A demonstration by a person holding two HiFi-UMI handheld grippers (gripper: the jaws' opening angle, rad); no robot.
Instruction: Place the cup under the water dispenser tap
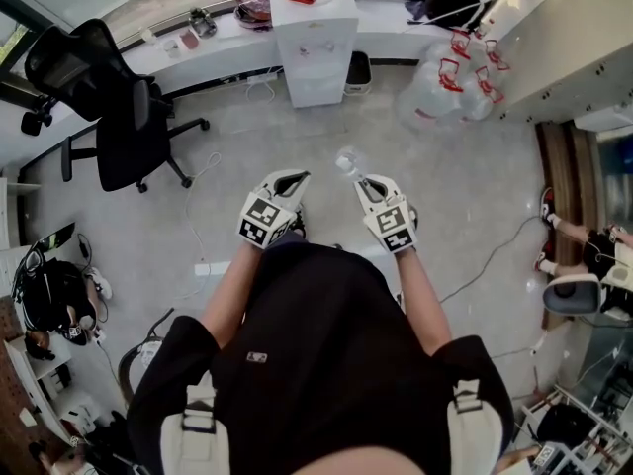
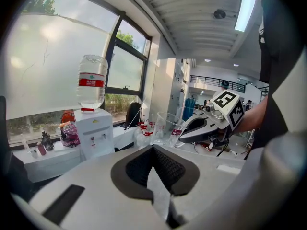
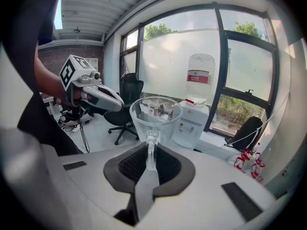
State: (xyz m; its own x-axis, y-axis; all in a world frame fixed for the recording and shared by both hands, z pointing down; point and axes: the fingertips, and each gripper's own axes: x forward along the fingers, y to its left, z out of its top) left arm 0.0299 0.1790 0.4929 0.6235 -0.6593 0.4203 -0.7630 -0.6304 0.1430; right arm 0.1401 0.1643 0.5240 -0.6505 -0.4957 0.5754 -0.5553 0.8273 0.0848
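A clear glass cup with a handle sits upright in my right gripper, whose jaws are shut on the handle. In the head view the cup shows just ahead of the right gripper, over the floor. The white water dispenser, topped by a water bottle, stands against the window counter, well ahead of both grippers. My left gripper is shut with nothing between its pads; it hangs beside the right one. From the left gripper view the cup and the dispenser are both in sight.
A black office chair stands at the left. Several empty water bottles lie on the floor right of the dispenser. Cables and a power strip run across the floor. A black bin sits by the dispenser's right side.
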